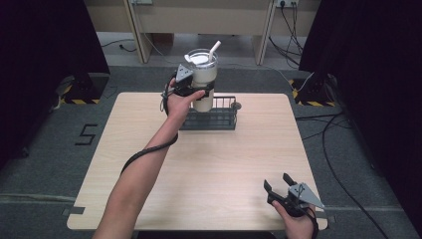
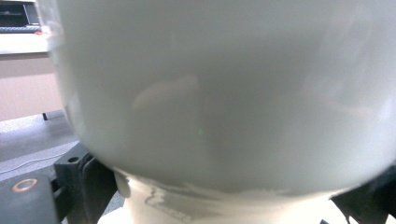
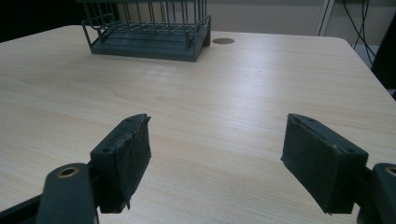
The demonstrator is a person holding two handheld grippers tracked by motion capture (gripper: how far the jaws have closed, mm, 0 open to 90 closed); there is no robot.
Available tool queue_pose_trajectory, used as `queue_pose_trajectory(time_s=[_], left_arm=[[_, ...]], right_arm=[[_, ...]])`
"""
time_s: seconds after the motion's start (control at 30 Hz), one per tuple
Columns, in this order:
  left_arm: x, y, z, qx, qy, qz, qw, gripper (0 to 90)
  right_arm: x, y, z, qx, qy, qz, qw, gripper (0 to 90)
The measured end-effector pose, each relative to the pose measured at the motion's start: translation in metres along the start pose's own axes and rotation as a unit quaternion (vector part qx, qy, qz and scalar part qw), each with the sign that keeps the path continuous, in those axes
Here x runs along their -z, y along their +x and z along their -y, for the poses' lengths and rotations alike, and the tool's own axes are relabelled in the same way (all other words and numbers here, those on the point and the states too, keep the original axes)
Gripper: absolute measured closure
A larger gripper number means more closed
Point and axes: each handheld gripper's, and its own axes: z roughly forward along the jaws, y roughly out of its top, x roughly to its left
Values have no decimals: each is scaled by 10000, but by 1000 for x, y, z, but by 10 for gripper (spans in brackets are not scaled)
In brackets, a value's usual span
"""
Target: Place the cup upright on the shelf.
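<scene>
Black jaws of the left gripper [image 1: 191, 88] clamped around the mid-body of a tall cream-white tumbler with a clear lid and white straw [image 1: 204, 79], held up above the dark wire rack basket [image 1: 224, 117] at the far side of the light wood table [image 1: 209, 164]. Tumbler base looks just over or barely inside the basket; can't tell if it touches the floor of it. In the left gripper view the glossy pale tumbler wall [image 2: 210, 93] is right up against the lens, narrower lower section below, dark jaw parts at both bottom corners.

Handling, as a judgement: rigid hard-walled cup, smooth and shiny, so likely slippery against the pads. Tall with a lid and straw on top, so top-heavy and prone to tilting if gripped low. Weight depends on contents, not visible. Best hold is where it's gripped now, on the wide upper body just above the taper, so the step in diameter stops it sliding down. Keep upright; avoid the straw and lid.

Right gripper [image 1: 281, 186] rests at the near right edge of the table, jaws wide apart, nothing between them. Right gripper view: bare tabletop ahead, basket [image 3: 149, 32] well off, small round hole in the table [image 3: 223, 41] just beside it.
</scene>
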Motion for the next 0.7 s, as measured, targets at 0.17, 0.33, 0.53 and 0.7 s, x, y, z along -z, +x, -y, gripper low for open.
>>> queue_pose_trajectory(time_s=[0.17, 0.33, 0.53, 0.7], left_arm=[[-4, 2, 4, 31, 38, -35, 10000, 87], [-7, 3, 7, 53, 81, -59, 9999, 87], [-10, 4, 7, 76, 80, -84, 9999, 87], [-12, 4, 8, 87, 106, -87, 9999, 87]], right_arm=[[0, 0, 0, 27, -7, -7, 10000, 239], [-1, 0, 1, 5, 7, -38, 10000, 239], [-1, 0, 1, -3, 21, -51, 10000, 239], [-1, 1, 1, -13, 35, -63, 10000, 239]])
